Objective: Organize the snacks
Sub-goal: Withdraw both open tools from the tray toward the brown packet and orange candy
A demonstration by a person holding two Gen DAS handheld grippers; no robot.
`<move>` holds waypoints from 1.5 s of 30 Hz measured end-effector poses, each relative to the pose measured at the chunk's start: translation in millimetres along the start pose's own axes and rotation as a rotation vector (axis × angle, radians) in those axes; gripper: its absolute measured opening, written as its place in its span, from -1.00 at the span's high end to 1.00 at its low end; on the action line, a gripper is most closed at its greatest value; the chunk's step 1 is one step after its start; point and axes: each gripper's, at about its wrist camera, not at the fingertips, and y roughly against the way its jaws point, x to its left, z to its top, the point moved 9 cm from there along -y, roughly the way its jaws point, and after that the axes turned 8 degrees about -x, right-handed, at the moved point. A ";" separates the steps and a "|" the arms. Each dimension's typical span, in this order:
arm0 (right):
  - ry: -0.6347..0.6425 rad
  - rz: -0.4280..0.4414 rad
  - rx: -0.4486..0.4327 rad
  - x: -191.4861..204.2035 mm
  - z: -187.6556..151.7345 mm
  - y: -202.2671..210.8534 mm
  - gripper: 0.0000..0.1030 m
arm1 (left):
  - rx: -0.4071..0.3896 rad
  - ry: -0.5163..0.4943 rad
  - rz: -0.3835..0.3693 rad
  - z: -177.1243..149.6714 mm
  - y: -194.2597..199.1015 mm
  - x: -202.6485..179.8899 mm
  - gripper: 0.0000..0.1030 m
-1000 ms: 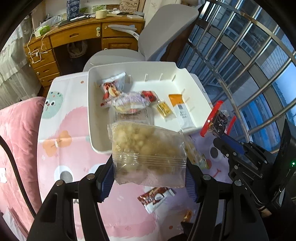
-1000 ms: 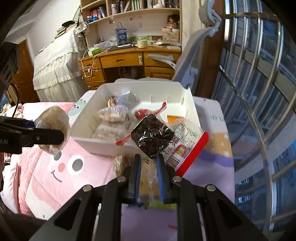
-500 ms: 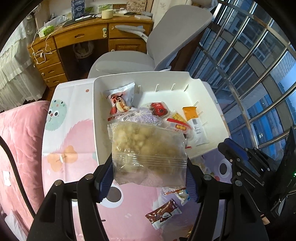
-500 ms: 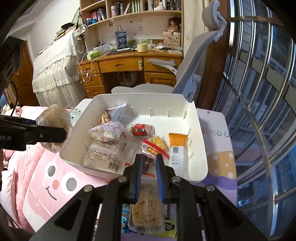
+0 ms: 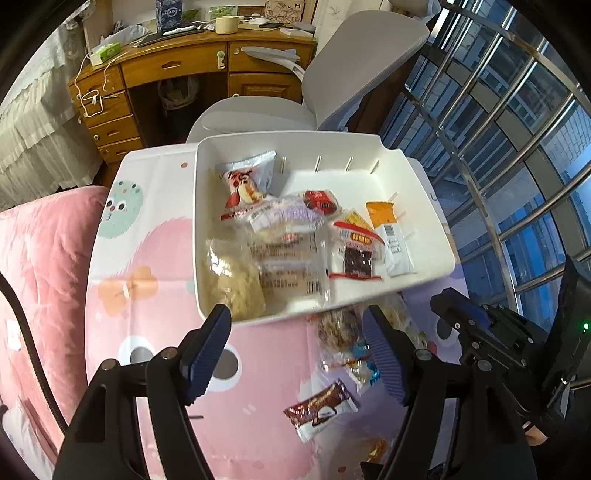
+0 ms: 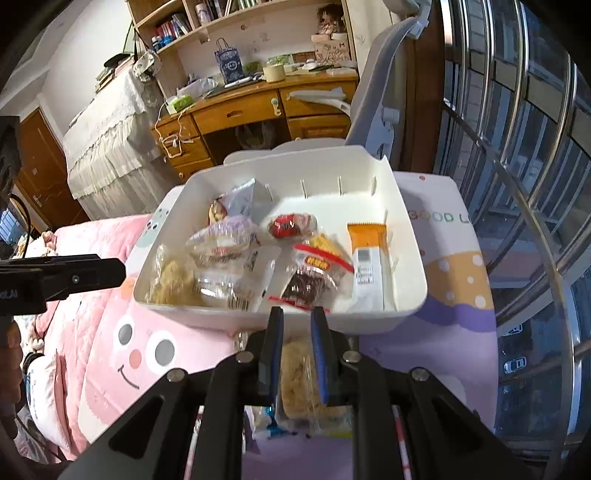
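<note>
"GOOD L", cut off at the edge, is printed in green on the cartoon cloth [image 6: 437, 216] covering the counter, right of the white bin [image 6: 410, 291]. "CHASER"-like lettering is seen on the blue gift bag [image 5: 168, 13] on the wooden desk, too small to be confirmed; partial white letters "LAI" are read on the left tool's [image 6: 59, 277] body at the frame's left edge. Barcodes and fine print are visible on the orange-topped sachet [image 5: 389, 236] and the clear bread wrapper [image 5: 291, 273], but nothing there can be read.
</note>
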 end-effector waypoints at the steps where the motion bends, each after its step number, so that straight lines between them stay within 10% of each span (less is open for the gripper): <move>1: -0.001 0.000 0.008 0.4 -3.8 1.0 0.70 | 0.001 0.003 -0.001 -3.9 1.9 -0.8 -0.40; 28: -0.360 -0.160 0.123 34.6 -145.7 57.7 0.68 | 0.140 -0.287 -0.201 -95.6 16.2 -22.0 -0.40; 45: -0.628 -0.311 0.062 56.9 -208.0 79.9 0.09 | 0.194 -0.557 -0.283 -123.6 12.9 -24.3 -0.64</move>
